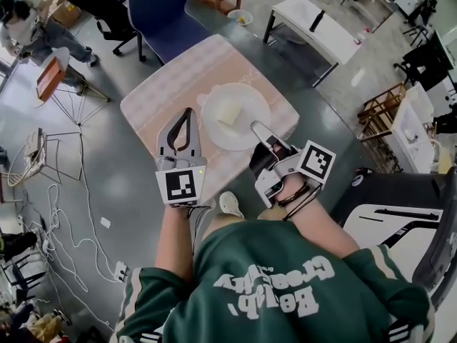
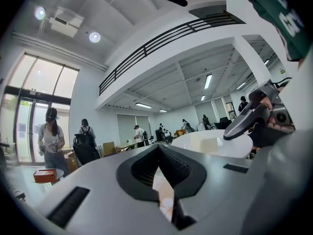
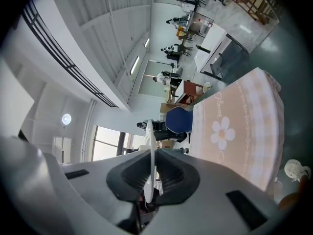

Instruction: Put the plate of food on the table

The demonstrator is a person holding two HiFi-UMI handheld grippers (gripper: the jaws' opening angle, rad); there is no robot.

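Observation:
A white plate [image 1: 235,116] carrying a pale block of food [image 1: 228,113] hangs over the table [image 1: 153,98], which wears a pink checked cloth. My right gripper [image 1: 258,128] is shut on the plate's near right rim. In the right gripper view the plate [image 3: 151,146] stands edge-on between the pads of that gripper [image 3: 150,155]. My left gripper [image 1: 187,113] floats over the cloth just left of the plate, jaws together at the tips and empty. Its own view has the left gripper [image 2: 157,151] in front, with the plate [image 2: 195,143] and the right gripper [image 2: 254,119] to the right.
A blue chair [image 1: 168,13] stands behind the table and a white desk [image 1: 314,23] further right. A small bowl [image 1: 240,16] sits on the floor. Cables [image 1: 57,213] trail at left beside a folding stand [image 1: 61,84]. Wooden chairs [image 1: 378,109] stand at right.

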